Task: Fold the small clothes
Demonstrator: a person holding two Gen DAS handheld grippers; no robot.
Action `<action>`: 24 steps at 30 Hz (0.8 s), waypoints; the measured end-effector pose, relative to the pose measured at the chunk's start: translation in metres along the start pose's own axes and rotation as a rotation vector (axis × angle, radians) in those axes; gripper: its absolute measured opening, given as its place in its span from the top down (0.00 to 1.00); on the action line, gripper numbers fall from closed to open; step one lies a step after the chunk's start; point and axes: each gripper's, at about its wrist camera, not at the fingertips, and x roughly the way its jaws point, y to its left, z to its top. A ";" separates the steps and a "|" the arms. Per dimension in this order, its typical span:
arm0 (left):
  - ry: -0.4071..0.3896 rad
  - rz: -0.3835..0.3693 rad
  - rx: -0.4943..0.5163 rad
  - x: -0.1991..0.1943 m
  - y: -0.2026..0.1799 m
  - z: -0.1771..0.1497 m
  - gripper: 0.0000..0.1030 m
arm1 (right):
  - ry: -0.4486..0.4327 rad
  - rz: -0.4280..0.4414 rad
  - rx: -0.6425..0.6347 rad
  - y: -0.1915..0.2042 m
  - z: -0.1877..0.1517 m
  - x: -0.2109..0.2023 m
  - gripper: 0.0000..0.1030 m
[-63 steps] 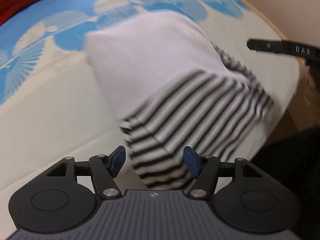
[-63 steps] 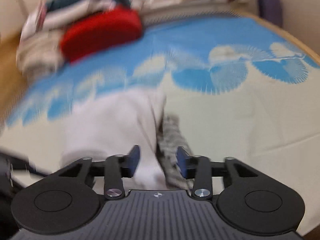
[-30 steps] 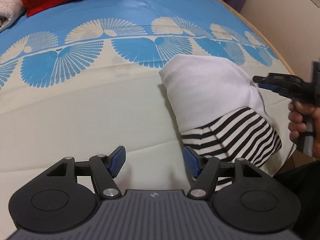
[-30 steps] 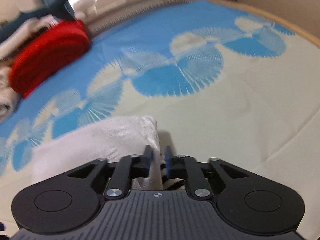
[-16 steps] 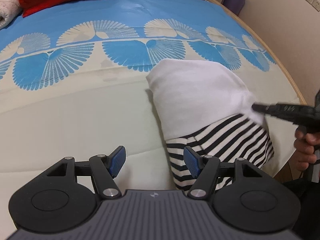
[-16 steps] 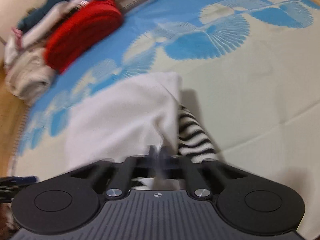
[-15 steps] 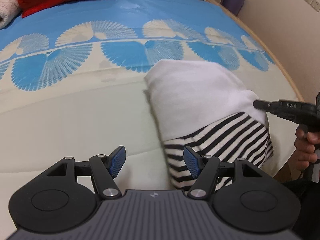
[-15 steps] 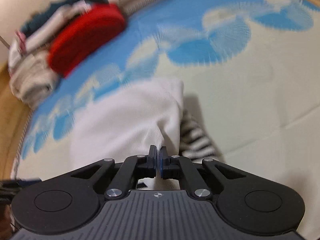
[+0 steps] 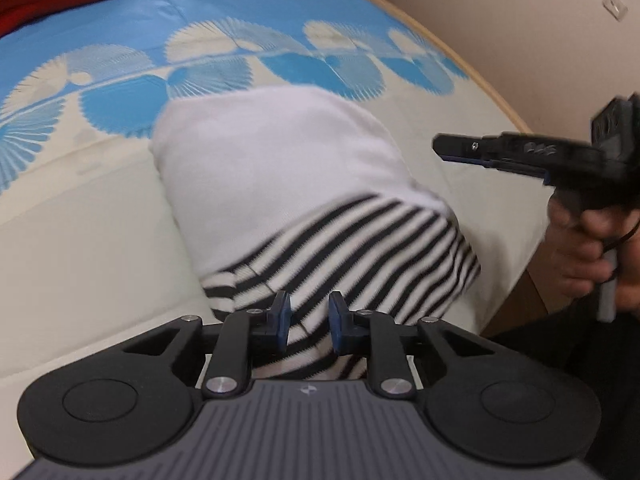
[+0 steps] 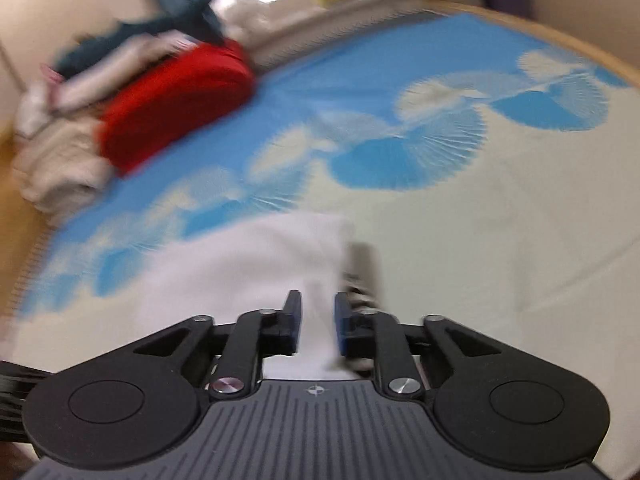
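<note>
One folded garment (image 9: 280, 184) lying lengthwise, striped end nearest, left claw (image 9: 306, 322) closing around it, right claw (image 10: 316, 322) opening

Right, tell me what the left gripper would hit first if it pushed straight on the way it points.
Most likely the black-and-white striped part of the folded white garment: the closing left gripper already has striped fabric between its blue pads. Beyond it lies the white part, then the blue-and-cream fan-patterned bed cover. Depth is uncertain.

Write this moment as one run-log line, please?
stage: folding | item: white and striped garment on bedspread | left gripper: closing over striped end | right gripper: opening, white cloth between fingers
</note>
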 end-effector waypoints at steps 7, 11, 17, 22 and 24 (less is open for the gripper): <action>0.100 0.061 -0.009 0.031 -0.002 -0.005 0.75 | 0.397 -0.079 -0.233 0.003 -0.037 0.054 0.78; 0.080 0.039 -0.056 0.021 0.004 0.004 0.71 | 0.384 -0.069 -0.156 -0.006 -0.029 0.051 0.78; -0.098 0.070 -0.343 -0.015 0.043 0.025 0.25 | 0.151 -0.011 -0.030 -0.016 -0.008 0.025 0.30; -0.077 -0.004 -0.556 0.005 0.093 0.044 0.23 | 0.212 -0.098 0.060 -0.030 -0.003 0.049 0.28; -0.044 -0.026 -0.591 0.023 0.111 0.049 0.23 | 0.263 -0.131 0.078 -0.034 -0.006 0.060 0.28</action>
